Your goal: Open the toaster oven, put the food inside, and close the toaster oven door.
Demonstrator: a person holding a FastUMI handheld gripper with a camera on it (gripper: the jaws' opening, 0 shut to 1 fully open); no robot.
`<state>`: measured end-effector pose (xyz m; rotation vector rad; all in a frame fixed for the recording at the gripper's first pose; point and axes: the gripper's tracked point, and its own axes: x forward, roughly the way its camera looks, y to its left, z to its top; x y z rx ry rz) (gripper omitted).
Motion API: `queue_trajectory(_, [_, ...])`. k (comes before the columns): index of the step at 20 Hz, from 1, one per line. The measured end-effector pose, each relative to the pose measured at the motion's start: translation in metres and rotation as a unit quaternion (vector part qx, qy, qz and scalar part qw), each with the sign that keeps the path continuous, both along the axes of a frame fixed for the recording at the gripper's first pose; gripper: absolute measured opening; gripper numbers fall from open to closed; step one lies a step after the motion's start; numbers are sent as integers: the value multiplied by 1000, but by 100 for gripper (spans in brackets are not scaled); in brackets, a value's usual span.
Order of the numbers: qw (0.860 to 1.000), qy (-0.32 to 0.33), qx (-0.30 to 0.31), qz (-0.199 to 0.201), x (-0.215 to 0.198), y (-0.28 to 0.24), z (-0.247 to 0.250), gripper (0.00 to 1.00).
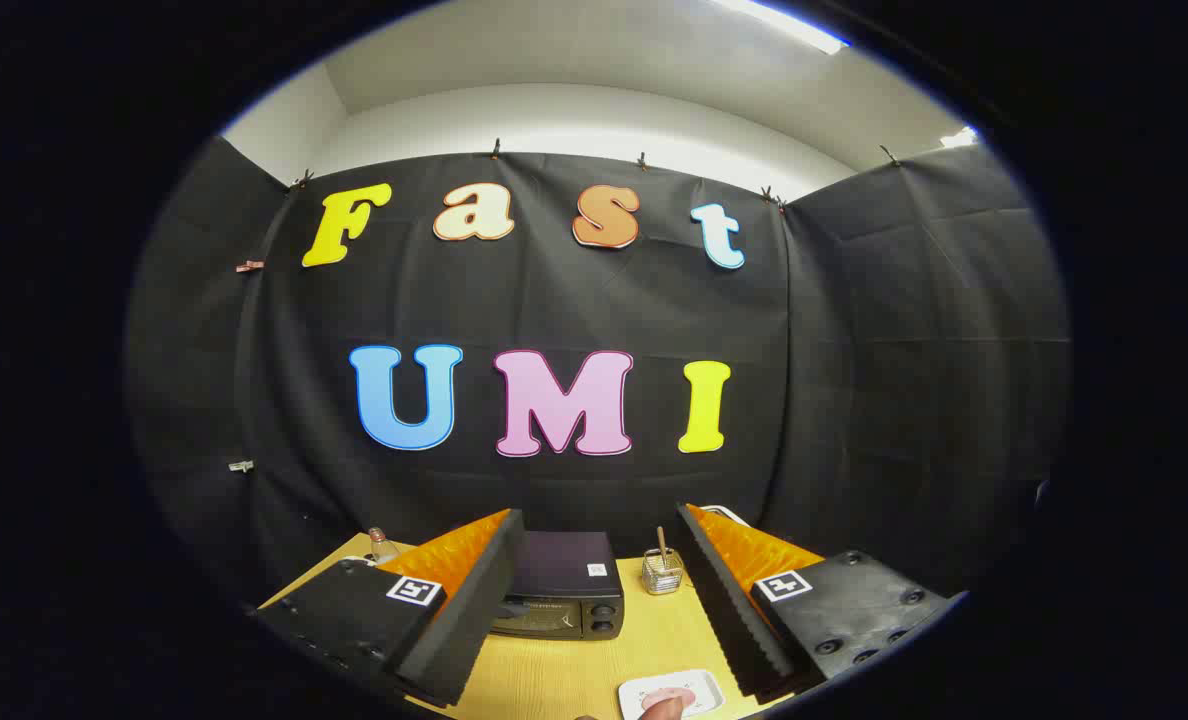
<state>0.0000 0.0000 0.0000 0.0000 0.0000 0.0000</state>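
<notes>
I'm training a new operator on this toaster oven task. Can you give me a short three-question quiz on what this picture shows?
1. True or false: the toaster oven door is shut.
2. What stands on the table just right of the oven? A) a small wire basket with a stick in it B) a kettle C) a frying pan
3. Fill in: the gripper fingers are ____, with the oven beyond them.

Key
1. True.
2. A, the wire basket.
3. Open, spread wide. A white plate with pink food lies nearer, between the fingers.
</notes>
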Motion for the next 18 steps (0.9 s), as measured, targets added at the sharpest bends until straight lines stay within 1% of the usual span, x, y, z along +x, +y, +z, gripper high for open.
queue_trajectory(18, [1000,-6,-8,-3,-3,4,4,97])
